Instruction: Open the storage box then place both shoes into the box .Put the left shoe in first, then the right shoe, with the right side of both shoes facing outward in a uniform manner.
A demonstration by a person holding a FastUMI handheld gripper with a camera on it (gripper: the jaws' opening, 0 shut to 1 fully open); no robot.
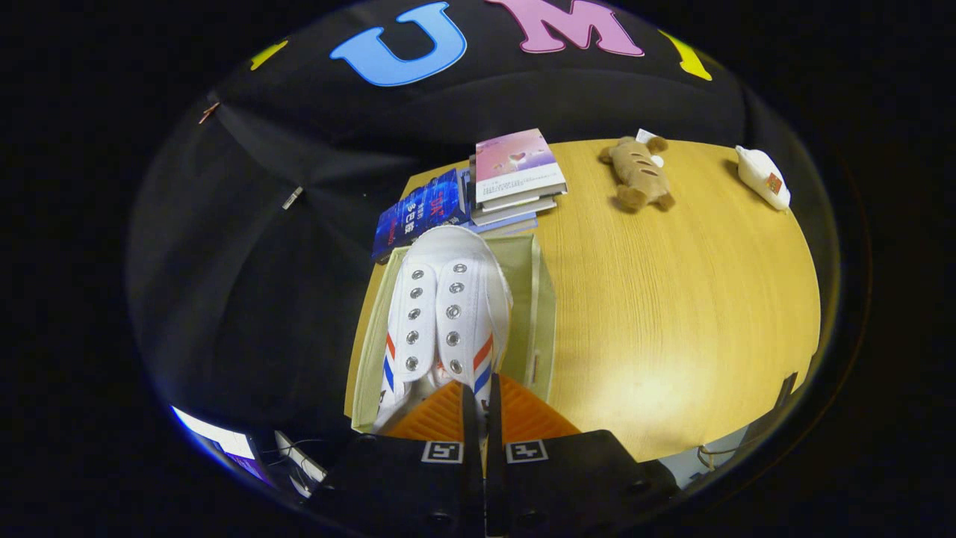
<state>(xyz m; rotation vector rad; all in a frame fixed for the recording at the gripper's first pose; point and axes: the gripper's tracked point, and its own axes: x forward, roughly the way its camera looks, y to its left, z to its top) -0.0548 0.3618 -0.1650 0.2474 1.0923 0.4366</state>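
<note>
A white canvas shoe [448,299] with red and blue side stripes and metal eyelets is seen from above, its toe pointing away from me. It sits within the walls of the open, pale translucent storage box [539,314], which stands by the wooden table's left edge. My gripper [482,407] has its orange fingers [526,418] almost together, pinching the rim of the shoe's opening at the heel end. A bit of white shows low beside the shoe on its left; I cannot tell whether that is a second shoe.
Just beyond the box lie a stack of books [515,179] and a blue book [422,209]. Farther along the wooden table [672,314] are a brown plush toy [638,175] and a white bottle-like object [763,176]. Below the table's left edge is a lit screen [224,442].
</note>
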